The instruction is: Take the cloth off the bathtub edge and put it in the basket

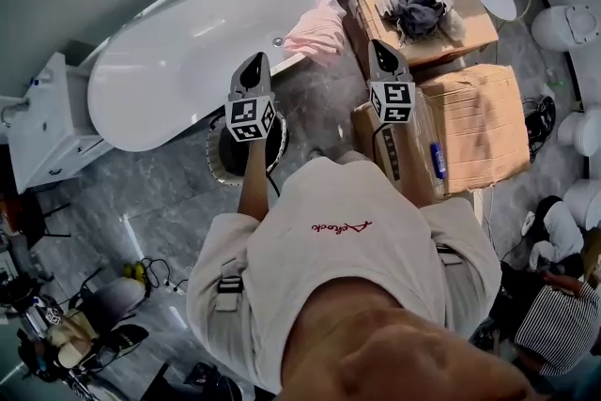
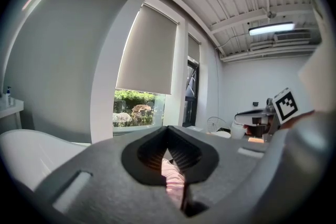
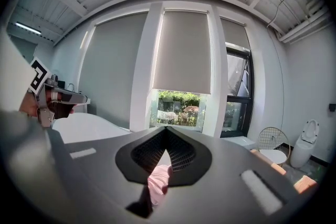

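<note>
L gripper (image 1: 254,63) & R gripper (image 1: 380,49): both jaws closed, nothing held. Pink cloth (image 1: 319,31) on bathtub (image 1: 178,70) rim, just ahead btwn the tips. Basket (image 1: 211,157) under L gripper. Cardboard boxes (image 1: 479,122) right of R gripper, grey clothes (image 1: 420,7) on the far one. Red script on shirt (image 1: 319,268), unreadable.

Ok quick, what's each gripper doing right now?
Left gripper: closed, holding nothing.
Right gripper: closed, holding nothing.
</note>
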Demonstrator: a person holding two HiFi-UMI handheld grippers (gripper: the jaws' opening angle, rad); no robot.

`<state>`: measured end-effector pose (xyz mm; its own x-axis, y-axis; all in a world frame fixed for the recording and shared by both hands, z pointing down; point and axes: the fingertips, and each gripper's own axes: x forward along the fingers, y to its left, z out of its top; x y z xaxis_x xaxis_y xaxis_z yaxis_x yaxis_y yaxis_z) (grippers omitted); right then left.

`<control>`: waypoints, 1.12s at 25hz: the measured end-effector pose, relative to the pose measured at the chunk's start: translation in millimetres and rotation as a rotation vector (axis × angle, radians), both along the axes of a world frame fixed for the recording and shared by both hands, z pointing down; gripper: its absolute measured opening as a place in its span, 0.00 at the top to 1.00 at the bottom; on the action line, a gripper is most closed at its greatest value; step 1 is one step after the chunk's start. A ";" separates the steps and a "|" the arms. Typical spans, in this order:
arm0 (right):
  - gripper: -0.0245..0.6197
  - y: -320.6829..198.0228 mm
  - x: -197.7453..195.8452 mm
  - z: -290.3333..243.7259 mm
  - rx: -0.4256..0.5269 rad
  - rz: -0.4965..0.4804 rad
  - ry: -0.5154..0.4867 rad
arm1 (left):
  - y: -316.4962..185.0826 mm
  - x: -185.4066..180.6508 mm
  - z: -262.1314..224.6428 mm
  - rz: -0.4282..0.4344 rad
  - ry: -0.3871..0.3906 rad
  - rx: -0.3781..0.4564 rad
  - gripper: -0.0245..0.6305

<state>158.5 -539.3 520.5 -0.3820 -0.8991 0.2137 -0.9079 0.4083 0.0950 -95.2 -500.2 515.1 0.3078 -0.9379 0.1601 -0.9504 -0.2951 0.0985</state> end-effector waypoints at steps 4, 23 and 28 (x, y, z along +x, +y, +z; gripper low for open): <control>0.95 1.8 2.9 -1.7 0.001 0.015 -0.001 | -1.3 5.1 1.7 0.021 0.002 -0.005 0.96; 0.95 -7.9 4.2 3.9 0.000 0.005 -0.019 | -10.6 15.3 3.3 0.028 -0.017 -0.002 0.96; 0.95 -38.7 9.0 7.9 -0.002 -0.003 -0.019 | -43.1 20.4 4.0 0.027 -0.021 -0.001 0.96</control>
